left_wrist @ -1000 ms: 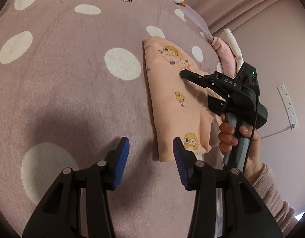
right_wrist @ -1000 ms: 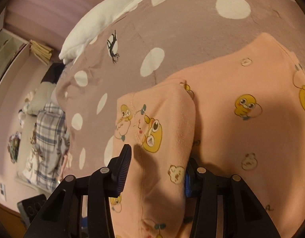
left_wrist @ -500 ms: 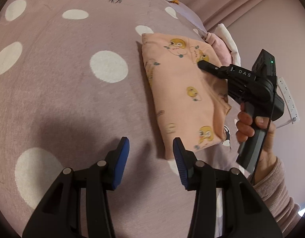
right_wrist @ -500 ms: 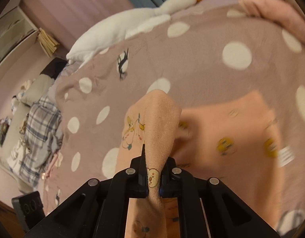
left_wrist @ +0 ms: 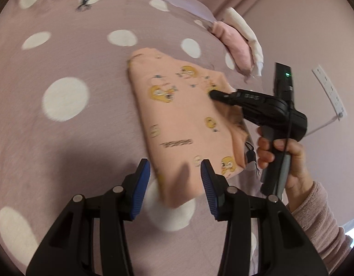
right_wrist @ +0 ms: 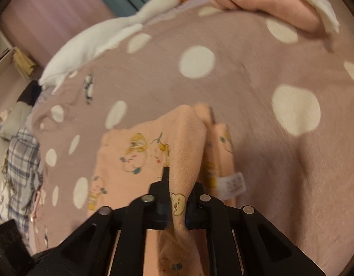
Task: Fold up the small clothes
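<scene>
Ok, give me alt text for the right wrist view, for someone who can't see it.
The right gripper is shut on a raised fold of a peach garment printed with cartoon animals, lifting it off a mauve bedspread with white dots. A white care label shows at the garment's right edge. A white goose plush and folded pink fabric lie beyond.

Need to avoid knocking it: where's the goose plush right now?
Far end of the dotted bedspread: the goose plush lies upper left in the right wrist view, well beyond the peach garment.
</scene>
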`<control>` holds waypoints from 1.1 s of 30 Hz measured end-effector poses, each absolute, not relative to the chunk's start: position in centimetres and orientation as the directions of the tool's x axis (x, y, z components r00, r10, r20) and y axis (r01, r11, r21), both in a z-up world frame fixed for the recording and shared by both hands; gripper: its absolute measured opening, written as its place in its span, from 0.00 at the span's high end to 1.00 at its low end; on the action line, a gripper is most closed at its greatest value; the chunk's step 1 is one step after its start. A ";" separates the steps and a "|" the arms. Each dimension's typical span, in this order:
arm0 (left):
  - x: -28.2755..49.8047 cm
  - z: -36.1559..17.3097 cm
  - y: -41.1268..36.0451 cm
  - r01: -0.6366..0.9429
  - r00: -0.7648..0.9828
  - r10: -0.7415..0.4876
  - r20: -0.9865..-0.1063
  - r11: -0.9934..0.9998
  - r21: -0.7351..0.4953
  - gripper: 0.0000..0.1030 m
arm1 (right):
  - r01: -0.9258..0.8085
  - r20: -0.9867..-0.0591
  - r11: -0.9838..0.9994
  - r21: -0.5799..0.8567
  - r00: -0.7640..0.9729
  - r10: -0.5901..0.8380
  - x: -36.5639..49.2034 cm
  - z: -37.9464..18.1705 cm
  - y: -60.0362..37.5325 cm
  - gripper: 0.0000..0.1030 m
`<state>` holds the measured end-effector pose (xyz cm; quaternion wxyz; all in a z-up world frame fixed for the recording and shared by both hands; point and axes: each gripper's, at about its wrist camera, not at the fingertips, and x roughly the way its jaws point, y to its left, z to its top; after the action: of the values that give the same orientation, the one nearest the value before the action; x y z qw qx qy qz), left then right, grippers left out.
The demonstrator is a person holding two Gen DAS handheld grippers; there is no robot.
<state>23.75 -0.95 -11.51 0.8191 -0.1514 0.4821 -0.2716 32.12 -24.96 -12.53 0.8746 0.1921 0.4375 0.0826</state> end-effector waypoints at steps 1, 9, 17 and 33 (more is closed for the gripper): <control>23.9 -11.4 -1.5 0.310 0.389 -0.588 -0.709 0.808 -0.500 0.56 | 0.032 -0.728 0.902 0.431 0.603 0.326 32.2 -12.8 -25.3 0.91; 25.0 -11.8 -3.8 0.349 0.436 -0.526 -0.730 0.847 -0.401 0.58 | 0.029 -0.679 0.961 0.275 0.714 0.173 29.4 -9.3 -25.5 0.87; 27.5 -12.2 -5.3 0.362 0.468 -0.461 -0.754 0.878 -0.313 0.70 | -0.228 -0.638 0.953 0.198 0.709 0.302 24.4 -9.1 -22.2 0.87; 29.0 -12.7 -6.2 0.363 0.487 -0.419 -0.766 0.895 -0.259 0.70 | -0.201 -0.673 0.948 0.246 0.668 0.317 23.1 -12.3 -22.7 0.89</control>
<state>29.03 -6.16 -12.67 0.8616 -0.0313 0.4530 -0.2268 23.09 -22.69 -12.32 0.9102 0.0756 0.3816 0.1422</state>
